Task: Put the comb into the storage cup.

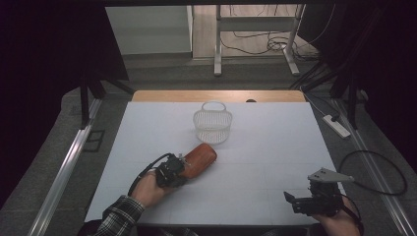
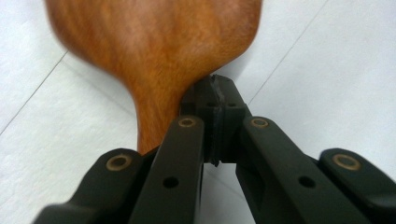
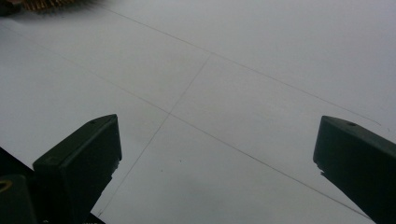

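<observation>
1. High view: the wooden brush [image 1: 199,158] is being gripped by the left gripper [image 1: 180,168], lying just in front of the white wire basket [image 1: 212,126].
2. Left gripper view: the brush's narrow handle is being clamped beside the closed jaws.
3. Right gripper view: the right gripper [image 3: 217,149] is being held over the white table [image 3: 261,56], jaws wide apart.

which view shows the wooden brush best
The high view: the whole wooden brush lies on the white table, near the basket, at the left gripper. The left gripper view gives a blurred close-up; the right gripper view just bristles at its corner.
</observation>
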A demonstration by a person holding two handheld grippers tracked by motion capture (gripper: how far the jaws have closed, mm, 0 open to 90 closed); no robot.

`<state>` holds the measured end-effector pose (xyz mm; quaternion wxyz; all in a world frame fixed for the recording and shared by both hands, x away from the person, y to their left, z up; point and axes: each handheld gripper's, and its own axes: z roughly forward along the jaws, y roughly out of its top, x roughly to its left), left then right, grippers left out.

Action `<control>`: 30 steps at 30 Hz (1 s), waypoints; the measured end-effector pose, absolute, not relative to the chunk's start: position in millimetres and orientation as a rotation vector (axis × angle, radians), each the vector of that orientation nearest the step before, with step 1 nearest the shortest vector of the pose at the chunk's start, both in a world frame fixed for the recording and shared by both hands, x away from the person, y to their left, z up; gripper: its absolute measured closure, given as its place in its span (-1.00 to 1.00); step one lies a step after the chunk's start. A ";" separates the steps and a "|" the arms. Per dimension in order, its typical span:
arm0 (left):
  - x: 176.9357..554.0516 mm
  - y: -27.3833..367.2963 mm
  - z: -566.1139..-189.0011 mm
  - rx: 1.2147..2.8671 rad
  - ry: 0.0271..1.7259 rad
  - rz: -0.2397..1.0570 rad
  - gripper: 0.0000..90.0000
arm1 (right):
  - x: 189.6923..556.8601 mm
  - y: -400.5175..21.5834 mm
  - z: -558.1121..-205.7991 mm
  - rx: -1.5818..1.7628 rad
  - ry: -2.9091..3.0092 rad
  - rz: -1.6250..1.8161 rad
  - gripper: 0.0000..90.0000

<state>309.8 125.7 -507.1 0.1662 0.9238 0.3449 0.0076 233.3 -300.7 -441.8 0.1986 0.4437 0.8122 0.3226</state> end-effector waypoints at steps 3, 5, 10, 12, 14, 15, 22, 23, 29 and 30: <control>309.3 126.2 -506.5 2.622 0.981 0.009 0.98 | 233.6 -300.5 -441.8 1.241 2.273 0.902 -0.97; 308.2 126.3 -504.2 2.615 0.973 0.003 0.98 | 233.4 -300.5 -441.7 1.237 2.274 0.902 -0.97; 303.1 132.6 -493.2 2.564 0.978 0.003 0.98 | 233.4 -300.7 -441.8 1.240 2.272 0.903 -0.97; 301.9 134.3 -490.5 2.550 0.979 0.008 0.98 | 233.4 -300.7 -441.8 1.239 2.273 0.902 -0.97; 299.2 138.4 -483.7 2.525 0.980 0.021 0.98 | 233.5 -300.4 -441.8 1.237 2.274 0.900 -0.97; 298.4 140.0 -481.2 2.518 0.977 0.025 0.98 | 233.5 -300.3 -441.9 1.238 2.274 0.899 -0.97; 294.6 145.8 -472.4 2.508 0.982 0.066 0.84 | 233.7 -299.9 -441.9 1.239 2.274 0.895 -0.97; 294.2 147.4 -471.8 2.510 0.991 0.077 0.81 | 233.7 -299.9 -441.9 1.239 2.274 0.895 -0.97; 296.1 157.4 -469.6 2.505 1.022 0.106 0.37 | 233.9 -299.8 -442.0 1.239 2.275 0.893 -0.97; 296.7 159.4 -469.6 2.501 1.027 0.107 0.31 | 233.9 -299.8 -442.0 1.240 2.275 0.892 -0.97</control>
